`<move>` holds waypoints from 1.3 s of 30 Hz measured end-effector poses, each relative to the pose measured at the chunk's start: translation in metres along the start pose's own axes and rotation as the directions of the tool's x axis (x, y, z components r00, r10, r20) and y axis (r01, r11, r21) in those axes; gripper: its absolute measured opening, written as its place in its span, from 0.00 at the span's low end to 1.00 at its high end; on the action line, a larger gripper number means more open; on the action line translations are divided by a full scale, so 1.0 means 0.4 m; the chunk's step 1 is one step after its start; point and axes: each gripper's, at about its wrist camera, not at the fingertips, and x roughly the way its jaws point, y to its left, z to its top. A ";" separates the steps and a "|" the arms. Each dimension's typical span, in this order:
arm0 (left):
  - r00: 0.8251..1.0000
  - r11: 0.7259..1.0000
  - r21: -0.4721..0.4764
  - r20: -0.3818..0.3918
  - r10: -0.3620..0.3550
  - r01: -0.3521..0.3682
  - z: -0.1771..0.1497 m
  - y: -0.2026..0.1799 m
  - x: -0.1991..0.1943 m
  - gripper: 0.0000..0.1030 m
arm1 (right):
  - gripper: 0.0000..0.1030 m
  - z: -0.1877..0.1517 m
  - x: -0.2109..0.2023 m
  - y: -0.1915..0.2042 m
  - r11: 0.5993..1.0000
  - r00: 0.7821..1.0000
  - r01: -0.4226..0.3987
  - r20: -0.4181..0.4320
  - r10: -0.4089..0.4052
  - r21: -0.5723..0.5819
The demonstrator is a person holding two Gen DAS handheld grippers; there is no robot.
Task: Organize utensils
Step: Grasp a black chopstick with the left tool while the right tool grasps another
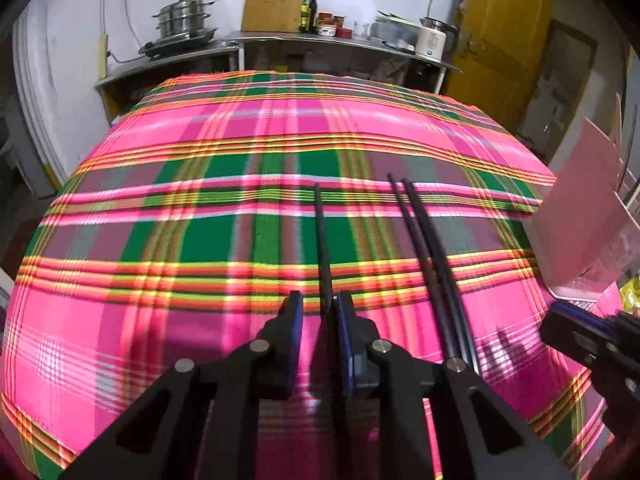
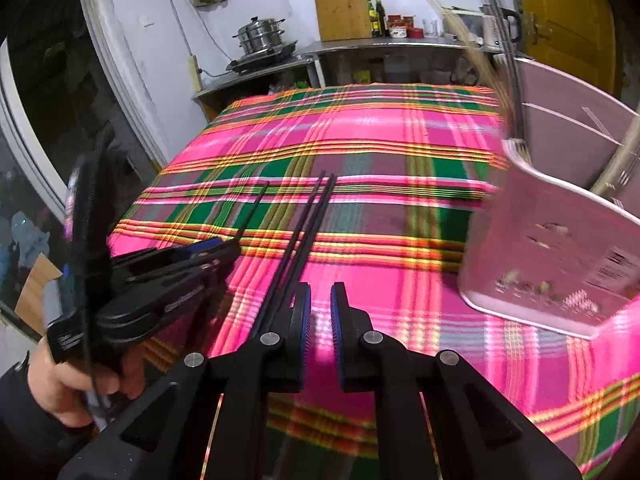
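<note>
Step in hand: picking up the loose black chopsticks to put in the pink utensil holder (image 1: 580,220).

Left tongs (image 1: 318,304): a single chopstick (image 1: 322,240) runs between the jaws. It lies against the right-hand pad, and a gap shows at the other pad, so the jaws are not clamped. I can't tell whether the stick rests on the plaid tablecloth (image 1: 200,160) or is just off it.

Right tongs (image 2: 320,296): jaws narrowly apart with nothing between them. The pair of chopsticks (image 2: 308,220) lies on the cloth and passes just outside my left finger, not in the gap.

The holder stands at the table's right edge, near the right tongs, with other utensils upright in its rear compartments.

To do it well:
- Left: close until both pads bear on the stick. A thin round stick could roll or pivot if pinched on one side only.
- Grip nearer the middle of the stick, so that the long free end does not droop.
- Right: shift sideways so the pair sits inside the jaws, then close on both sticks together.
- Tip each load upright before lowering it into a compartment, and keep it clear of the holder's rim.
</note>
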 end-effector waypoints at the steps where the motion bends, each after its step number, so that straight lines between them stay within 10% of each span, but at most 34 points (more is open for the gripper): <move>1: 1.000 1.000 -0.005 0.001 0.000 0.000 -0.001 0.005 -0.001 0.19 | 0.10 0.006 0.017 0.004 1.000 1.000 -0.002 -0.007 0.001 -0.002; 27: 0.996 0.995 -0.044 -0.015 -0.090 0.089 0.031 0.063 0.020 0.21 | 0.10 0.084 0.162 -0.015 0.997 0.994 0.067 -0.092 -0.063 0.041; 39: 0.999 0.998 0.063 -0.042 -0.022 0.024 0.088 0.027 0.061 0.16 | 0.09 0.135 0.212 -0.007 0.995 0.989 0.104 -0.108 -0.102 0.013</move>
